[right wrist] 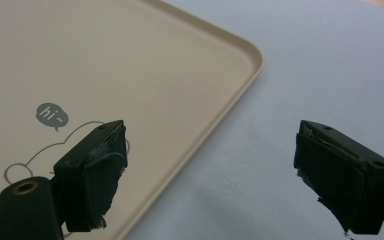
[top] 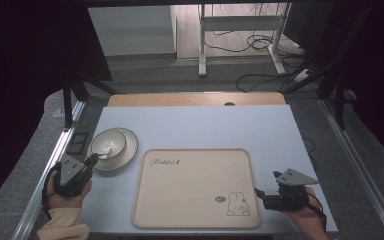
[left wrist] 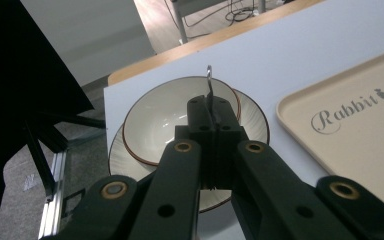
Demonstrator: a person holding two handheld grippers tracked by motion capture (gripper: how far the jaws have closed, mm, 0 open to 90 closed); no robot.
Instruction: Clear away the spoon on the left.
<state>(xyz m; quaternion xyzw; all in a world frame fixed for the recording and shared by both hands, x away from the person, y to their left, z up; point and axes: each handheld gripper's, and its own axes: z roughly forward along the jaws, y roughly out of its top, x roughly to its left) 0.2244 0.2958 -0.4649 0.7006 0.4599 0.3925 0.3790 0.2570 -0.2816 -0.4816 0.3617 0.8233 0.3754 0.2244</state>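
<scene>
Two grippers are working at the near edge of the table point(top: 195, 125), one in each of the person's hands. The right gripper point(top: 258, 193) is sitting low at the near right, and its jaws are standing wide apart with nothing between them. In the right gripper view, one jaw is hanging over the corner of the tray point(right wrist: 130, 60) and the other over the bare table beside it. The tray is lying flat in the middle, with a little rabbit drawing point(top: 238, 205) near that corner.

The left gripper point(left wrist: 210, 107) is sitting at the near left. Its jaws are pressing tight together on a thin metal handle, most likely a spoon point(left wrist: 209, 80), and the handle is sticking up past the tips.

A little farther back, the bowl point(top: 108, 143) is resting on a plate point(top: 129, 150), just left of the tray and not touching it. The rest of the spoon seems to be lying in the bowl.

The spoon is probably light, stiff and a bit slippery, so it is best held near the end of its handle. The bowl and plate look like hard glazed ware, so they are likely heavy, smooth and easy to break. The rim is the best place to take hold, slowly.

Farther off, the floor and some cables are showing.
</scene>
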